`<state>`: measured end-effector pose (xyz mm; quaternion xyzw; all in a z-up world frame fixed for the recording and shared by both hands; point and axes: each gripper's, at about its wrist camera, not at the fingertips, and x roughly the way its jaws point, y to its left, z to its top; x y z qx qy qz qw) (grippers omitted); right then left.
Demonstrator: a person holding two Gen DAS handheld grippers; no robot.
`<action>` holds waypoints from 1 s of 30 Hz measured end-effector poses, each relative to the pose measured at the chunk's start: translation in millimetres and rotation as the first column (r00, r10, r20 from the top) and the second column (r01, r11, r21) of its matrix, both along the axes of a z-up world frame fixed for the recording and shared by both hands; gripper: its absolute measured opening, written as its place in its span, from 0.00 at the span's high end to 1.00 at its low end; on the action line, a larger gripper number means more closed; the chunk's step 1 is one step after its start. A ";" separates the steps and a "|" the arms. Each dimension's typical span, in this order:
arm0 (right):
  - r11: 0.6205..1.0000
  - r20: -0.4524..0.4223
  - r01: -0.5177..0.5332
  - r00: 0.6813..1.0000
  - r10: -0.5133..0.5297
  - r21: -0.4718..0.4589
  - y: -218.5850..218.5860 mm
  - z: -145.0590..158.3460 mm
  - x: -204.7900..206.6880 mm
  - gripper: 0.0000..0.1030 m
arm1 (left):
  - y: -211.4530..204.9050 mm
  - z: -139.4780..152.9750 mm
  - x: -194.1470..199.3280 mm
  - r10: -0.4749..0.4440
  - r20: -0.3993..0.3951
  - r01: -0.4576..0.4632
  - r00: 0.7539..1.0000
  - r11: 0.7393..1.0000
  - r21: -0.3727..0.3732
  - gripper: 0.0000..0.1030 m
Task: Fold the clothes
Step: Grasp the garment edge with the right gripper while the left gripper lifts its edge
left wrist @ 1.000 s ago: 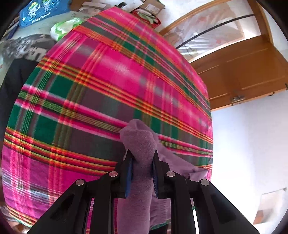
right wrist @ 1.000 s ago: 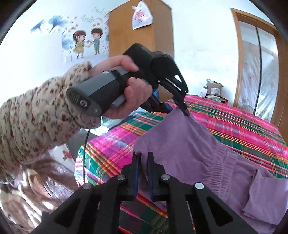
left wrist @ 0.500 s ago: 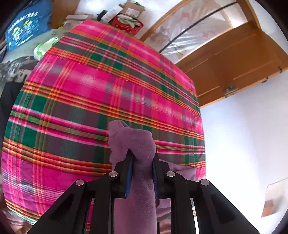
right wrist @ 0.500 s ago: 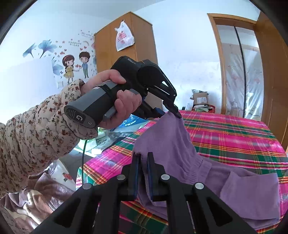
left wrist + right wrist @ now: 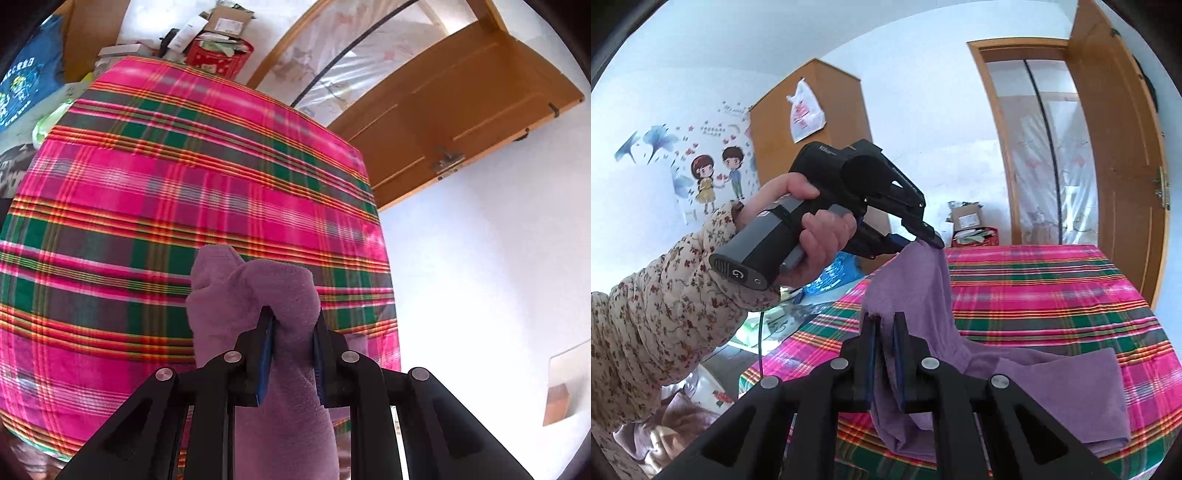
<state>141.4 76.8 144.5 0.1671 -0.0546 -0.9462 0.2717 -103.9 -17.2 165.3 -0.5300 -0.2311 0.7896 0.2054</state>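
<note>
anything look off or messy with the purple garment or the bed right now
Nothing stands out. The purple garment is pinched at one edge by both the left gripper and the right gripper, lifted there while its far end lies on the plaid bedcover. The cover looks smooth.

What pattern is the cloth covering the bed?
The bed cover is a pink, green and grey plaid with orange-yellow stripes, best seen in the left wrist view.

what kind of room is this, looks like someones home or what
Most likely a bedroom in a home. A bed-like surface under a pink plaid blanket fills the middle, a wooden wardrobe stands against the wall beside cartoon wall stickers, and a wooden door stands open.
</note>
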 end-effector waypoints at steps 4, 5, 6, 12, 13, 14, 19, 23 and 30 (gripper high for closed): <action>0.999 -0.003 0.031 1.000 -0.031 -0.011 12.0 0.8 1.9 0.91 | 20.3 5.1 -2.0 -0.028 -0.007 0.027 1.000 1.000 -0.008 0.81; 0.999 -0.002 0.037 0.999 -0.037 -0.013 14.6 0.9 2.2 0.91 | 24.6 5.8 -2.8 -0.033 -0.008 0.033 0.999 0.999 -0.009 0.81; 0.999 -0.001 0.043 0.999 -0.043 -0.016 17.2 1.1 2.3 0.91 | 29.5 6.7 -3.8 -0.042 -0.008 0.041 0.999 0.999 -0.013 0.81; 0.995 0.016 0.098 0.995 -0.098 -0.033 37.6 -2.2 2.4 0.91 | 62.8 8.9 -7.8 -0.090 -0.002 0.090 0.996 0.995 -0.046 0.81; 0.993 0.020 0.109 0.994 -0.108 -0.037 41.2 -3.2 2.8 0.91 | 68.7 8.1 -8.9 -0.099 0.000 0.099 0.995 0.994 -0.050 0.81; 0.992 0.024 0.119 0.993 -0.118 -0.040 44.7 -4.3 3.3 0.91 | 74.7 7.0 -10.3 -0.109 0.003 0.109 0.994 0.993 -0.051 0.81; 0.984 0.044 0.165 0.986 -0.163 -0.060 62.7 -6.2 2.3 0.91 | 104.1 1.7 -16.0 -0.157 0.017 0.158 0.987 0.986 -0.060 0.81; 0.977 0.048 0.201 0.979 -0.198 -0.069 73.4 -7.1 4.9 0.91 | 127.0 -3.8 -19.6 -0.192 0.031 0.194 0.981 0.979 -0.069 0.81; 0.956 0.080 0.280 0.958 -0.274 -0.083 97.6 -14.6 6.0 0.91 | 164.1 -18.9 -24.3 -0.253 0.063 0.257 0.965 0.963 -0.078 0.81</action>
